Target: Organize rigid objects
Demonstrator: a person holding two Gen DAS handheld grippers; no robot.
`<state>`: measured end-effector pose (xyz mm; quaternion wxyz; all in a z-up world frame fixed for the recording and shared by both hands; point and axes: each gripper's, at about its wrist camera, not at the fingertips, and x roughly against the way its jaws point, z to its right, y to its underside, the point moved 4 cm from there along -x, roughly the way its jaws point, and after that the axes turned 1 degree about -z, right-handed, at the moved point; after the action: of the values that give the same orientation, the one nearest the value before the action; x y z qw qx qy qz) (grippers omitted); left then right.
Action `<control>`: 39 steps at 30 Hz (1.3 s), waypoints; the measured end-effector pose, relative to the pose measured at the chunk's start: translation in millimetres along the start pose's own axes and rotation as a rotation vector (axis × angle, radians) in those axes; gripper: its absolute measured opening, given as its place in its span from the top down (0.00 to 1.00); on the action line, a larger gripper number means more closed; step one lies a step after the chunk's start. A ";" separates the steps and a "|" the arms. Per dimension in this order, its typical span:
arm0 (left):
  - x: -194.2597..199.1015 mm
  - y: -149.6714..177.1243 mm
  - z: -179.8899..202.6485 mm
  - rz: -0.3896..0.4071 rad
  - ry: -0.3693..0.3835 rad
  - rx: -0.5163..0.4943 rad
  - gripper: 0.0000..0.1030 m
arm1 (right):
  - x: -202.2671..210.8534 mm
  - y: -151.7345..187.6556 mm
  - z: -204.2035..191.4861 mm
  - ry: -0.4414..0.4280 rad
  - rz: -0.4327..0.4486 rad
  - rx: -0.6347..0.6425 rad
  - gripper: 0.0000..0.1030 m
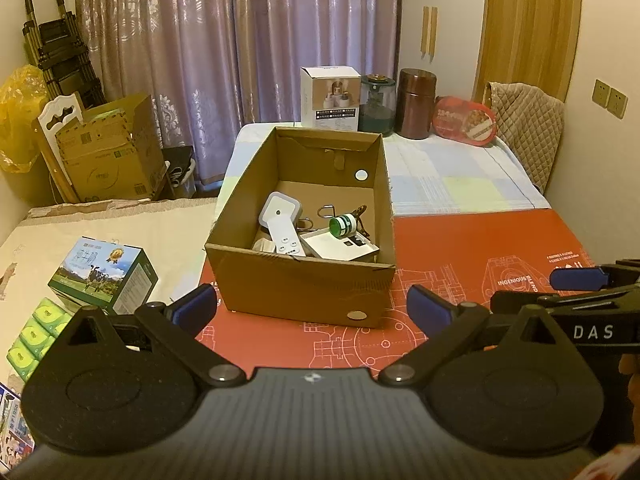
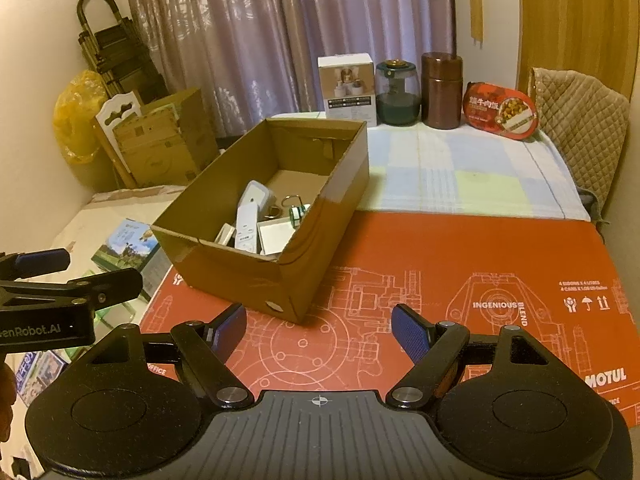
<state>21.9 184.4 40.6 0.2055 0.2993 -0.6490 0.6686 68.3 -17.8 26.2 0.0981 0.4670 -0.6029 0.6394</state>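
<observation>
An open brown cardboard box (image 1: 300, 280) sits on a red printed cardboard sheet (image 1: 480, 240) laid over a table. Inside the box lie a white remote control (image 1: 285, 236), a square grey-rimmed white device (image 1: 280, 209) behind it, a flat white box (image 1: 340, 246), a small green and white roll (image 1: 341, 226) resting on that flat box, and metal wire rings (image 1: 326, 210) toward the middle. The far end of the box's floor is bare.

The left gripper (image 1: 312, 306) hovers just in front of the box's near wall, its blue-padded jaws spread wide with nothing between them. The right gripper (image 2: 318, 330) hovers beside it over the red sheet, near the box's right front corner, jaws likewise wide apart and holding nothing. Each gripper shows at the edge of the other's view.

Behind the box, on a pastel checked cloth (image 1: 460, 184), stand 4 items in a row: a white product carton (image 1: 330, 98), a dark green glass jar (image 1: 376, 104), a brown cylindrical canister (image 1: 416, 104) and a red oval food container (image 1: 464, 122). A quilted beige cover (image 1: 528, 128) drapes over a chair at the right.

To the left, on a cream surface, lie a milk carton box (image 1: 104, 274) printed with a meadow scene and packs of green tissues (image 1: 34, 332). Mauve curtains (image 1: 240, 40) hang behind.
</observation>
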 end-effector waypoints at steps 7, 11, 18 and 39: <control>2.4 2.2 -0.5 -0.004 -0.005 0.006 0.03 | -2.1 0.5 2.8 0.009 -0.004 -0.003 0.26; 4.5 5.7 0.7 -0.004 -0.006 0.001 0.03 | -0.5 0.3 4.1 0.009 0.003 -0.009 0.26; 3.7 9.5 -1.7 -0.013 -0.017 0.009 0.03 | 1.7 -0.8 3.8 0.007 0.005 -0.009 0.26; 4.2 9.8 -4.6 -0.012 -0.029 0.010 0.03 | 3.3 0.0 -0.7 0.000 0.006 -0.010 0.26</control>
<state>11.7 187.8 36.2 0.1986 0.3138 -0.6466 0.6663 66.1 -18.7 28.7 0.0985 0.4646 -0.6075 0.6367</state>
